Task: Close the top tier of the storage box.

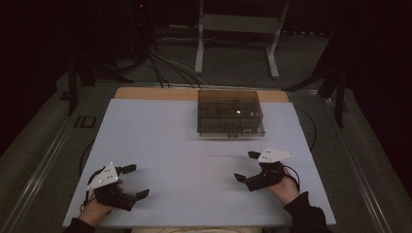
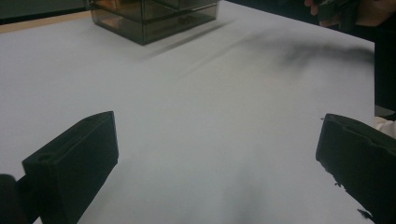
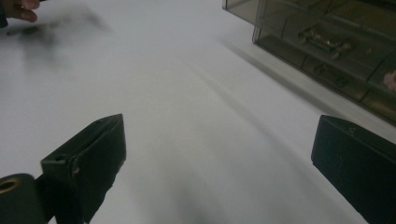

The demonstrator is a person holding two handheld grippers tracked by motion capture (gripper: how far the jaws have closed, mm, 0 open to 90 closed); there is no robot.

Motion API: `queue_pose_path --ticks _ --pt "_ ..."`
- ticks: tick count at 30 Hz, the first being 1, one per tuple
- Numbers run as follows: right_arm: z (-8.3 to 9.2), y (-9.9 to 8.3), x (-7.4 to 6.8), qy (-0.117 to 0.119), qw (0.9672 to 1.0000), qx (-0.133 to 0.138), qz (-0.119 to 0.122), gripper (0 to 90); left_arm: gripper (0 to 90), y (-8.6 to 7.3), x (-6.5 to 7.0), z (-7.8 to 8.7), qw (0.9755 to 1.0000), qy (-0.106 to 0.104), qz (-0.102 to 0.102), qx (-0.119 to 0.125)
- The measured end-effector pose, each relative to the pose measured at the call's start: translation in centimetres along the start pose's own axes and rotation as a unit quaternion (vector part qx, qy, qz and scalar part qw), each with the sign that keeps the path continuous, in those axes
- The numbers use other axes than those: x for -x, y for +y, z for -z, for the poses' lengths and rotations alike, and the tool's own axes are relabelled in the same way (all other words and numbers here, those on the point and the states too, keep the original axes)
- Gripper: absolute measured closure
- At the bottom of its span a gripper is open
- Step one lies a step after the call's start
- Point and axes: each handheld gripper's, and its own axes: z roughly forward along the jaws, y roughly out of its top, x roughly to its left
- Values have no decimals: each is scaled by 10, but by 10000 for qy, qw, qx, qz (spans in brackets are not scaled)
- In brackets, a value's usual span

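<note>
My landmark is the smoky transparent drawer box (image 1: 231, 113), which stands at the far middle of the pale surface (image 1: 165, 145), close to its wooden back edge. My left gripper (image 1: 135, 181) sits well short of the box and off to its left, near the front edge of the surface, with my hand (image 1: 97, 209) behind it. Its fingers (image 2: 74, 163) are spread wide and hold nothing; between them lies bare surface, and the box is far ahead. My right gripper (image 1: 247, 166) is in front of the box and slightly to its right, nearer to it than the left one yet still clearly apart from it. Its fingers (image 3: 88, 158) are also wide apart and empty. From the right gripper view the box (image 3: 327, 42) shows its stacked drawer fronts, and through the tinted wall I make out what may be a brass-coloured metal piece (image 3: 322, 42) inside one drawer, though the dim light leaves me unsure. The box's drawers look closed.
</note>
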Motion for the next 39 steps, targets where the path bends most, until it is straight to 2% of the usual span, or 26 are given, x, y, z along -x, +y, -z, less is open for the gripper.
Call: queue_pose_path --ticks 7,18,39 --pt "1 8 0 -43 10000 64 -45 33 0 0 0 0 10000 6 -1 -2" --pt "5 25 2 -276 9991 319 -2 34 0 0 0 0 10000 21 -3 -18" --pt "-3 51 4 -662 9964 521 23 34 0 0 0 0 10000 24 -10 -10"
